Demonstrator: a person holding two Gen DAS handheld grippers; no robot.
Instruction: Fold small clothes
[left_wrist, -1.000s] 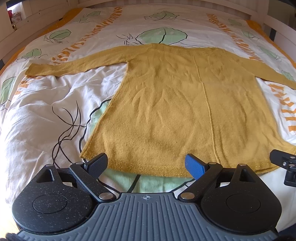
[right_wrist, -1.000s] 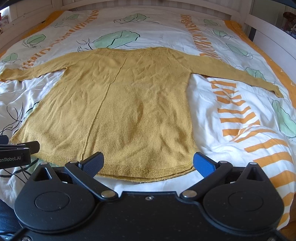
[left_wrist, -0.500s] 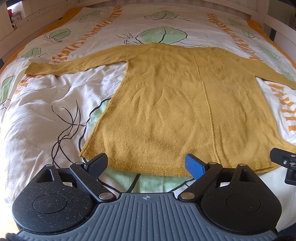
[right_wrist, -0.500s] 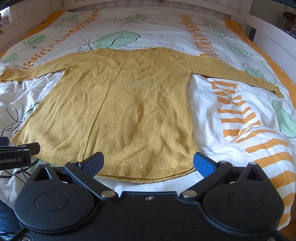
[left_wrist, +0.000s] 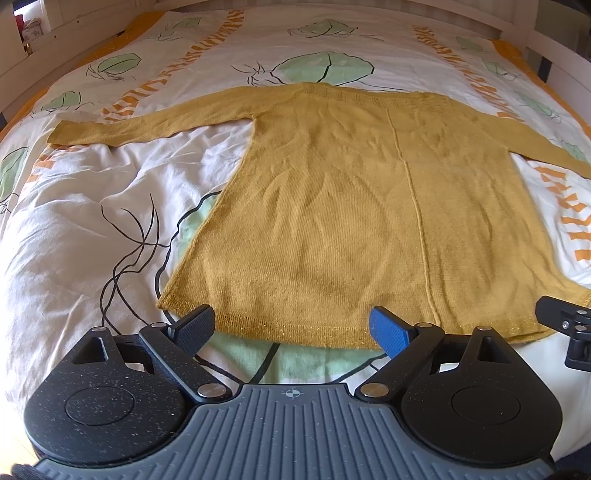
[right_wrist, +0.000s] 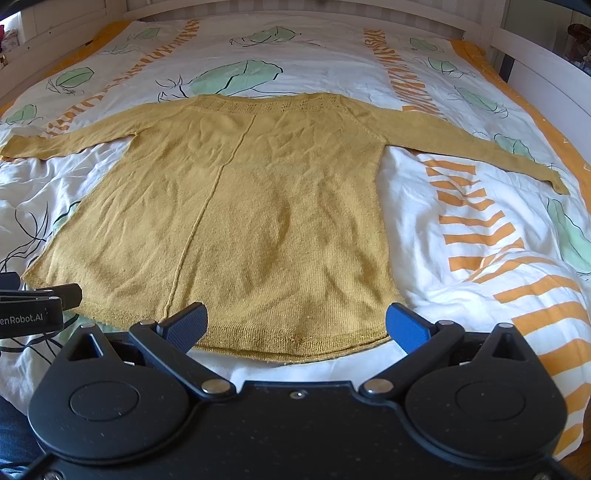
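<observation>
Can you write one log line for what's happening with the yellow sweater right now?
yellow sweater: flat on duvet, sleeves spread, unfolded | left hand-held gripper: open, at hem | right hand-held gripper: open, at hem

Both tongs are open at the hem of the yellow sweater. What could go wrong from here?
1. The sweater lies on a soft, rumpled duvet; the right tongs or left tongs may pinch bedding along with the hem.
2. Both sleeves lie spread wide, so lifting the hem may drag them askew.
</observation>
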